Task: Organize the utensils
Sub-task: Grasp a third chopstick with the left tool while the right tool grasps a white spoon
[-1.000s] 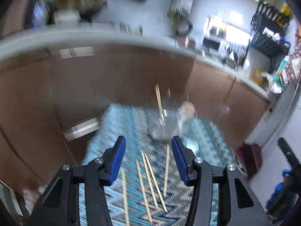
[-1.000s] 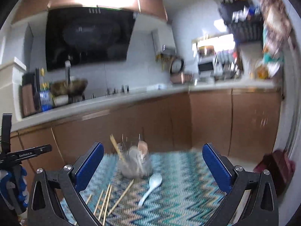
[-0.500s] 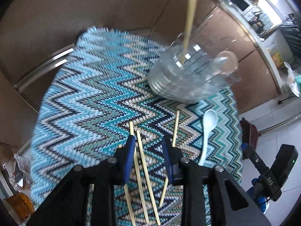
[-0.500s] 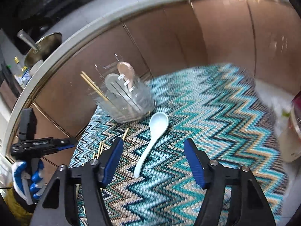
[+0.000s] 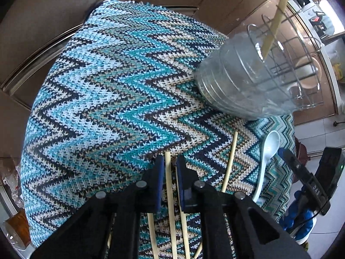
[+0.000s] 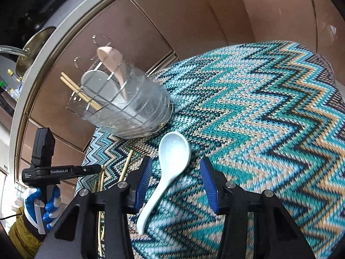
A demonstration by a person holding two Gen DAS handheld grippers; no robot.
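Observation:
A clear plastic utensil holder (image 5: pixel 243 86) stands on the zigzag cloth (image 5: pixel 103 99) and holds chopsticks and spoons; it also shows in the right wrist view (image 6: pixel 129 105). My left gripper (image 5: pixel 168 161) is low over the cloth, its jaws nearly shut around a wooden chopstick (image 5: pixel 169 185). More chopsticks (image 5: pixel 229 161) lie beside it. My right gripper (image 6: pixel 174 172) is open, its fingers on either side of a white ceramic spoon (image 6: pixel 170 166) lying on the cloth (image 6: pixel 258 118). The spoon also shows in the left wrist view (image 5: pixel 266 157).
Brown kitchen cabinets (image 6: pixel 194 21) and a pale countertop edge (image 6: pixel 43 49) stand behind the table. The cloth-covered table ends close behind the holder. The left gripper and gloved hand (image 6: pixel 41 172) show at the left of the right wrist view.
Both grippers have come down toward the cloth. The left jaws have closed in around one chopstick. The right jaws have narrowed and now straddle the white spoon.

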